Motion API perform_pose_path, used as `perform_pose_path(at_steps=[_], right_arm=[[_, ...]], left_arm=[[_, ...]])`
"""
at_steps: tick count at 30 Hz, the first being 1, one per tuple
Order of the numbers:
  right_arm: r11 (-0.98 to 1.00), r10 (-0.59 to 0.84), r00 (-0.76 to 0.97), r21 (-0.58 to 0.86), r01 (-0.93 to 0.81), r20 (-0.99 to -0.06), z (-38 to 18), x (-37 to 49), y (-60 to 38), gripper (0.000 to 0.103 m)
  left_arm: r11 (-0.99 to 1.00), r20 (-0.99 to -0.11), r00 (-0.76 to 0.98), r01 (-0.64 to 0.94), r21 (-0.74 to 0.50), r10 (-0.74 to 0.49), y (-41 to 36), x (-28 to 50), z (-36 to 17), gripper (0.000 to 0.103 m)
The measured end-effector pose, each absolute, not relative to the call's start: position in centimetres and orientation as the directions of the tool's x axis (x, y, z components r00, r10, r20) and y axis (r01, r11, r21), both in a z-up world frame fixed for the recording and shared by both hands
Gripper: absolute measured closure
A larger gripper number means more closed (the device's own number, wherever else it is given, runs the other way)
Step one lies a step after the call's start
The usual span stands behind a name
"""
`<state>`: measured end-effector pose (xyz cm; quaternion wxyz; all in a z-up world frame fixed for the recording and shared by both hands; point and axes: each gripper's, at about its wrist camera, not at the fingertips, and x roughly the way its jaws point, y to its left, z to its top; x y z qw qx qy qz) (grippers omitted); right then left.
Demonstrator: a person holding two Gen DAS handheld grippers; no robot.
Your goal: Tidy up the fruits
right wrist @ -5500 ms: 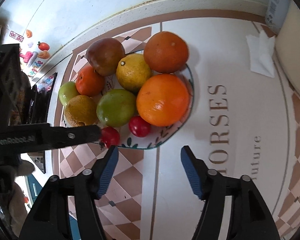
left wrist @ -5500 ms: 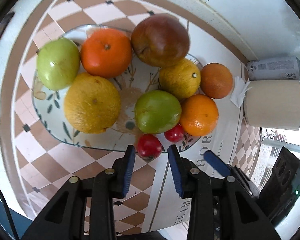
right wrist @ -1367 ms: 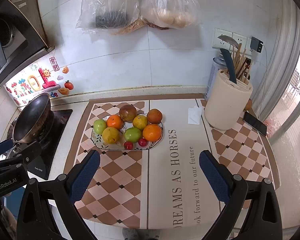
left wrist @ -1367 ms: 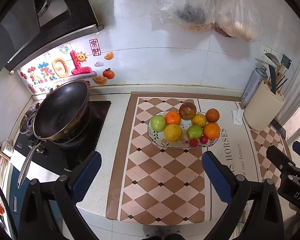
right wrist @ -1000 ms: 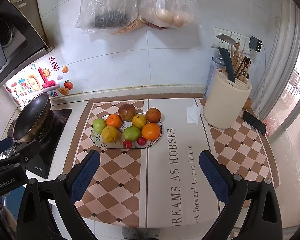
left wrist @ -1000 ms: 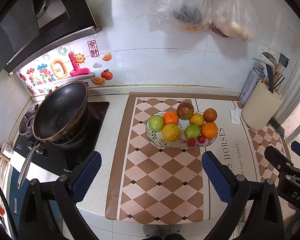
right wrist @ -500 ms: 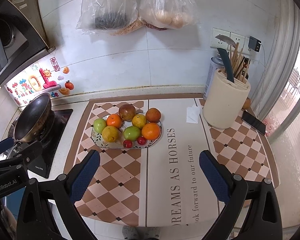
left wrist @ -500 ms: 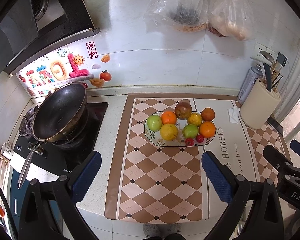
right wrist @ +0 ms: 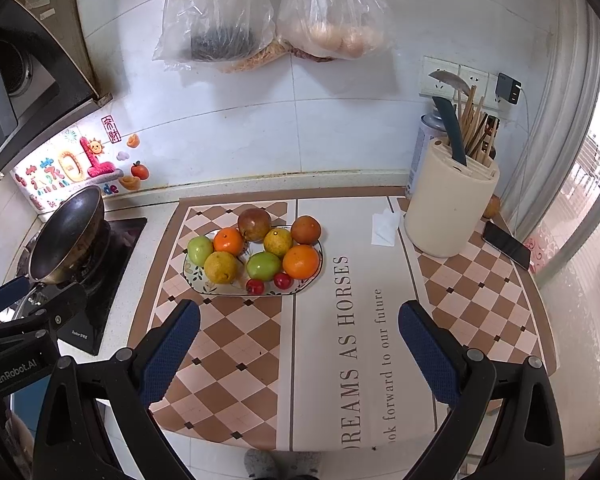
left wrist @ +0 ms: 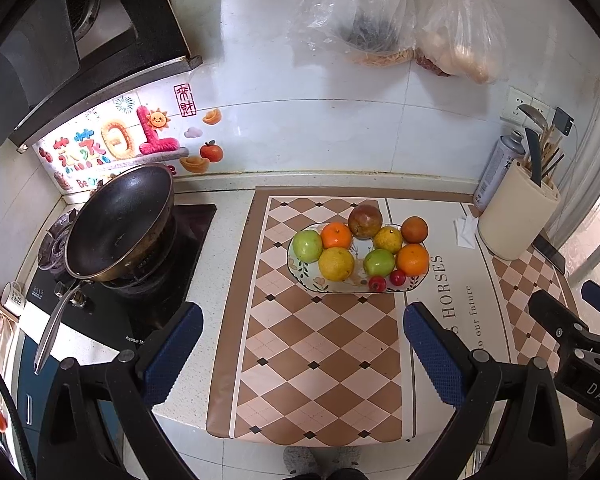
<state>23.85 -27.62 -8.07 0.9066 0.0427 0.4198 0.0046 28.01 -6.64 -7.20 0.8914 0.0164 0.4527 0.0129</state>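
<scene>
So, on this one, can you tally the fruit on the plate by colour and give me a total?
Fruit on the plate, by colour:
Orange: 3, one at the front right
Green: 2, one at the left end
Yellow: 2, one front left
Dark reddish-brown: 1
Small red: 2, one at the front rim
Total: 10

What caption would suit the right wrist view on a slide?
Open right gripper held back from a floral plate of apples, oranges and two small red fruits on the checkered mat.

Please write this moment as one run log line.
left gripper: open, empty | right gripper: open, empty | fruits: all on plate | grippers: away from plate
</scene>
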Motion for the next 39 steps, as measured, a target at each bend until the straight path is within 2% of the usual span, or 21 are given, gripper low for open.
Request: perform_pose_path(at_steps=[39], right_arm=[[0.997,0.060,0.653,0.081,0.002,-0.755,-7.0,23.9,-27.3,0.001]], left_arm=[[0.999,-0.799,0.600,-0.024,0.031,0.039,-6.6,27.1,-6.6,0.000]])
